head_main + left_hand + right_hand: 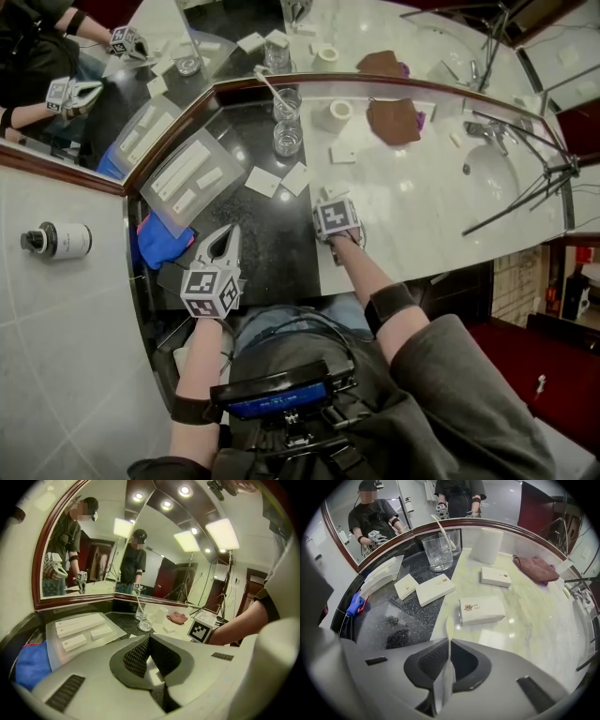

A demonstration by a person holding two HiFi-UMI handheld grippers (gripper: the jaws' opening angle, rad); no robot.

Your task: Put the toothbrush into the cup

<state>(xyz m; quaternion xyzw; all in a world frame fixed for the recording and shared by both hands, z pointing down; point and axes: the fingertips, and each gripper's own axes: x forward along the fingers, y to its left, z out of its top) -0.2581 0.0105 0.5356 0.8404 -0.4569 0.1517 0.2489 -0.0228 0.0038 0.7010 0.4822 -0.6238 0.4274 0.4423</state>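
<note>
The counter (pixel 525 620), pale marble meeting black stone, carries a white box (pixel 482 610) just ahead of the fingers (pixel 431 660) of the right gripper (pixel 449 641), two flat boxes (pixel 435 589) ahead-left, a glass cup (pixel 437 552) beyond them, and a brown cloth (pixel 536 568) far ahead-right.

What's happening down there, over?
Left gripper shut, empty. Right gripper shut on thin pale sheet. Toothbrush already standing in rear cup. Second cup stands in front.

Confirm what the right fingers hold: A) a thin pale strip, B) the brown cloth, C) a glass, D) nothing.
A: a thin pale strip stands edge-on, pinched between the fingers of the right gripper.
</note>
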